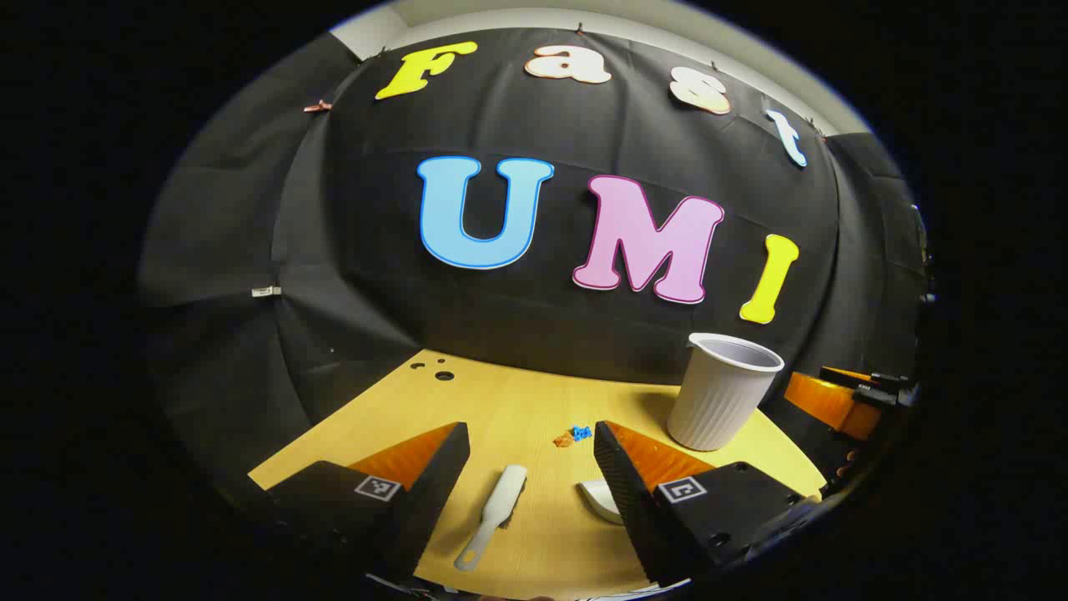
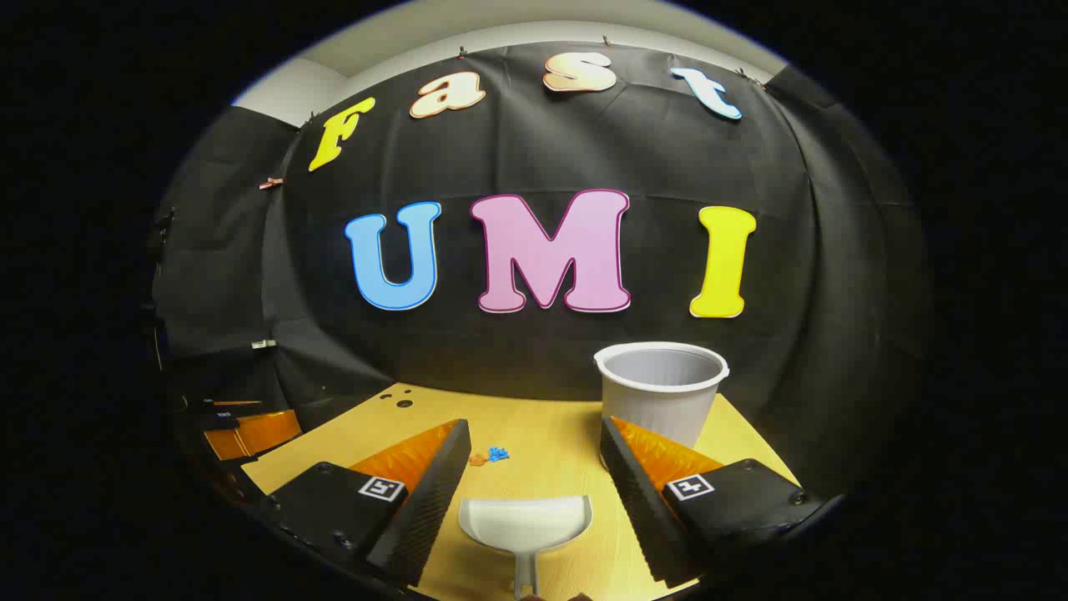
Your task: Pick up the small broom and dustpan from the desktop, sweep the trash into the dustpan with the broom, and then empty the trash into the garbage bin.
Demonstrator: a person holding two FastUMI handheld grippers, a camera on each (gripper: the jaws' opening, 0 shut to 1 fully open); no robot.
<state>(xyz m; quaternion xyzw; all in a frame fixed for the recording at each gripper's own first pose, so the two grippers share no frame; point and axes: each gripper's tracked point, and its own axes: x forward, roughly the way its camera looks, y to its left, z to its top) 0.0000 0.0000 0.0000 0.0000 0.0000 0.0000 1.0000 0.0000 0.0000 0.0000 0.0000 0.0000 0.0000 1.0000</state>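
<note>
Now, with each hand-held gripper spread wide and empty, lower left hand-held gripper [image 1: 531, 467] squarely over broom [image 1: 494, 515] between its fingers, right hand-held gripper [image 2: 534, 467] over dustpan [image 2: 526, 524] handle.

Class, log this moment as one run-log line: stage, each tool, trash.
stage: before pickup | left tool: open over broom | right tool: open over dustpan | trash: on desk, unswept

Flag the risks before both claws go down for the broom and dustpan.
1. The cup serving as the bin stands right behind the right claw; a wide swing could tip it.
2. The broom lies flat on the desk, so the open left claw may slip off its thin handle.
3. The trash bits are small and loose; a stray brush could scatter them.
</note>
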